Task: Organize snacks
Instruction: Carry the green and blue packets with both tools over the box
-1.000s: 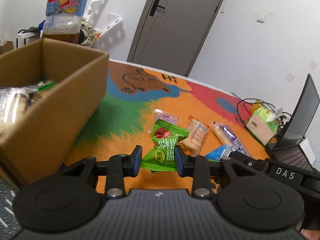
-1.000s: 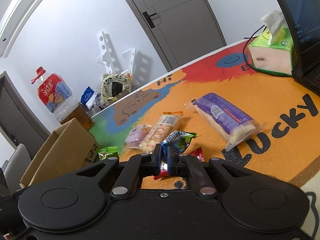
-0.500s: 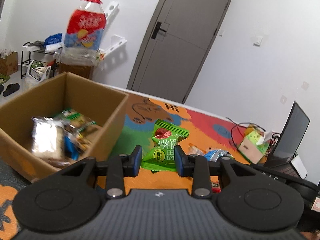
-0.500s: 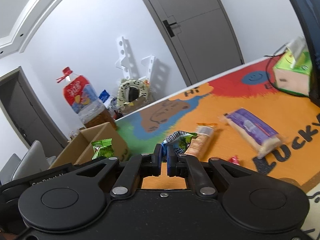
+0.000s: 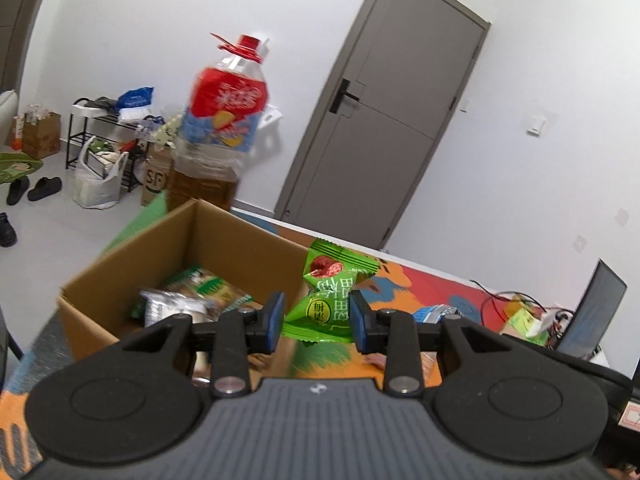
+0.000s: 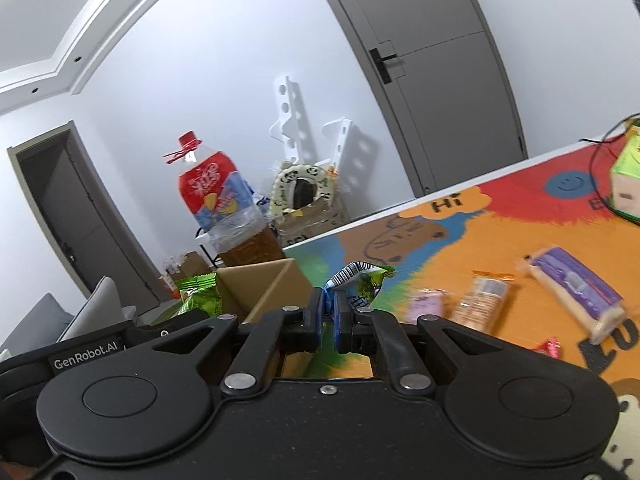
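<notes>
While I hold both tools raised over the table, my left gripper [image 5: 316, 322] is clamped on a green snack packet [image 5: 326, 300], its blue pads pressing the packet's two sides. That packet hangs in the air just beside the near right wall of the cardboard box [image 5: 244, 248], above the table edge of the box rather than inside it. I see several wrapped snacks [image 5: 188, 300] lying in the box bottom; they are blurred and I cannot tell them apart.

My right gripper [image 6: 329, 318] has its pads drawn nearly together, pinching the lower edge of a blue and green snack packet [image 6: 358, 280] with a barcode showing at its top. This packet is off the table as well, to the right of the box corner in the right wrist view. The left tool and its green packet appear at the left edge of that view.

On the colourful table mat [image 6: 500, 248] three snacks lie well apart from the box: a pink packet [image 6: 426, 306], an orange-ended biscuit pack [image 6: 480, 298] just beside it, and a purple packet [image 6: 576, 294] farther right. A small red sweet [image 6: 548, 348] lies near the purple packet. A large oil bottle [image 5: 222, 128] stands behind the box.
</notes>
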The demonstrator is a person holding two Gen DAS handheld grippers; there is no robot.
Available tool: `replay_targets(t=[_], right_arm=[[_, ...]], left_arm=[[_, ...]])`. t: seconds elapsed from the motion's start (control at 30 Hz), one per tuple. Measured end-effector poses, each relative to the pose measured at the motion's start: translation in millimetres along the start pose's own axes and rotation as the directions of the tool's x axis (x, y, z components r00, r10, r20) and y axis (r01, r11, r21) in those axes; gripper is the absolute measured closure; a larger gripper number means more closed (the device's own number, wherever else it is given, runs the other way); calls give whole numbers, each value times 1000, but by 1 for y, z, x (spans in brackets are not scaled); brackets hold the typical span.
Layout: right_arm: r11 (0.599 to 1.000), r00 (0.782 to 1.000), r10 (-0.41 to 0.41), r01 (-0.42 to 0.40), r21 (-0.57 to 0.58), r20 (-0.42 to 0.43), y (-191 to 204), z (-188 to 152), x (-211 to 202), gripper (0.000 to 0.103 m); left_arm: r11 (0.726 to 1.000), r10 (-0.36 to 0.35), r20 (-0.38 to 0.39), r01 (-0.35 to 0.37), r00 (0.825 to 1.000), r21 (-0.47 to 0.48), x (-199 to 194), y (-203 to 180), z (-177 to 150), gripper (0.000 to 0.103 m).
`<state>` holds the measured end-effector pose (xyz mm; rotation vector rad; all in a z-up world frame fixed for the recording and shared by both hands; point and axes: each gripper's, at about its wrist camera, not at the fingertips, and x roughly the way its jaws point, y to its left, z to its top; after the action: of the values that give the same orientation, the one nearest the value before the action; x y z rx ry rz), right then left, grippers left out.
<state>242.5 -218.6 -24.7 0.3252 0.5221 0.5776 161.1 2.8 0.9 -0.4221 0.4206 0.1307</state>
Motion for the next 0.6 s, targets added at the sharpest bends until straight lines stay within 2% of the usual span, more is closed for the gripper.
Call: replay_targets(t=[0.6], right_arm=[[994,994,86,-90,-68,-63,65,14,51,97]], left_arm=[[992,107,-6,-107,994,-65,7,69,36,70]])
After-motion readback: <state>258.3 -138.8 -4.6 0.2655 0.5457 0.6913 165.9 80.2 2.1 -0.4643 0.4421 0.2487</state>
